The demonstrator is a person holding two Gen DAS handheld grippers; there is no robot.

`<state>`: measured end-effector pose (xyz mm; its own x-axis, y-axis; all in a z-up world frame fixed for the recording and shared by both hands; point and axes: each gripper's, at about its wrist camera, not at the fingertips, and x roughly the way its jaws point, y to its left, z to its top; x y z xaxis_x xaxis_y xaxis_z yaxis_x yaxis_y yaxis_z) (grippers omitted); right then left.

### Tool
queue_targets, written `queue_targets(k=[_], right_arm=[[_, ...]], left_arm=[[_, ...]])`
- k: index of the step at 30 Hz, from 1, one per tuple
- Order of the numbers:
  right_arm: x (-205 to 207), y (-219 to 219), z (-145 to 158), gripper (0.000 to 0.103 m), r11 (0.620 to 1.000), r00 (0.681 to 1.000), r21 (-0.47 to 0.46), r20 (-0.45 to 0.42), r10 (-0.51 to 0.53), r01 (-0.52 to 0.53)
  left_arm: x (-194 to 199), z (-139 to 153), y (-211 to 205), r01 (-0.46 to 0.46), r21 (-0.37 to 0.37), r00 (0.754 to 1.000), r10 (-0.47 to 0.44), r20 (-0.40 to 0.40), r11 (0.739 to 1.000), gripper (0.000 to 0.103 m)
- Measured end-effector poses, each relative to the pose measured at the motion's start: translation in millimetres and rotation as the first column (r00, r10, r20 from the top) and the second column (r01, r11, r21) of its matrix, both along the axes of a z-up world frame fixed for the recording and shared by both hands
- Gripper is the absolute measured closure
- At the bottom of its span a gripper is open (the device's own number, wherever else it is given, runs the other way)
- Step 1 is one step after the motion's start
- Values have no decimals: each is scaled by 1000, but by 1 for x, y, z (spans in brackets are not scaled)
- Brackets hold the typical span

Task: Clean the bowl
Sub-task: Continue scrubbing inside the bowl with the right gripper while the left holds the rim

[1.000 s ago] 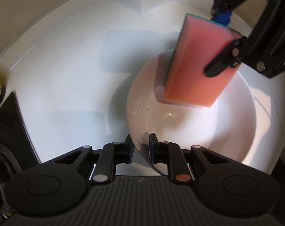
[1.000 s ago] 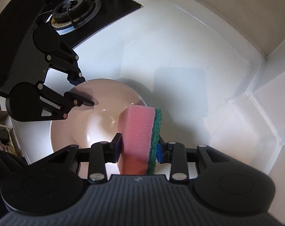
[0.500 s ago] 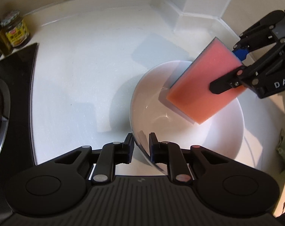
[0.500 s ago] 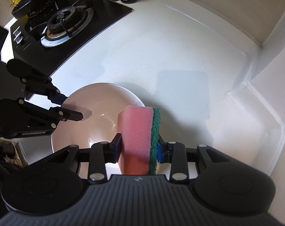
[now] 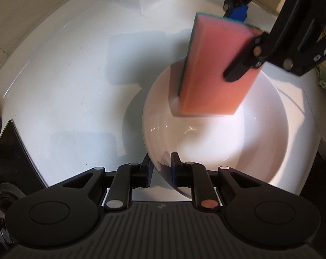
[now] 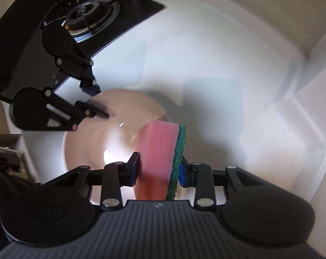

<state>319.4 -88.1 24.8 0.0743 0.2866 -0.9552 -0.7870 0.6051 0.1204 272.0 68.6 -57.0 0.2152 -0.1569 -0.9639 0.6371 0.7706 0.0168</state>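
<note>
Here, my left gripper [image 5: 160, 168] pinches the bowl [image 5: 260, 151] rim; my right gripper [image 6: 158, 170] clamps the sponge [image 6: 158, 151]. Scrubbing hard could tip the bowl free.

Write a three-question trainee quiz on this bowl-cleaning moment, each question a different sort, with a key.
1. True or false: the left gripper is clamped on the rim of the bowl.
2. Multiple choice: which face of the sponge touches the right gripper's right finger? A. the pink foam B. the green scouring layer C. neither
3. Fill in: behind the bowl, at the top left of the right wrist view, sits a black gas ____.

Key: 1 true; 2 B; 3 stove. The sponge's lower end dips inside the bowl near its far wall; whether it presses on the surface cannot be told.
</note>
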Motion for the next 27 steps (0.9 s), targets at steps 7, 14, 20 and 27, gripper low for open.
queue_targets(k=[7, 14, 20, 27], right_arm=[[3, 0, -4, 73, 1000, 1000, 15, -14, -1, 2], [-3, -2, -4, 73, 1000, 1000, 24, 11, -15, 15], [-13, -8, -1, 73, 1000, 1000, 20, 7, -11, 11], [-10, -5, 10, 73, 1000, 999, 5, 31, 19, -19]], left_arm=[[-17, -3, 9, -286, -88, 958, 287, -5, 954, 85], [-36, -8, 13, -434, -146, 898, 440, 7, 889, 85], [-22, -5, 11, -262, -79, 964, 265, 23, 962, 85], [-2, -4, -4, -26, 22, 999, 26, 35, 999, 85]])
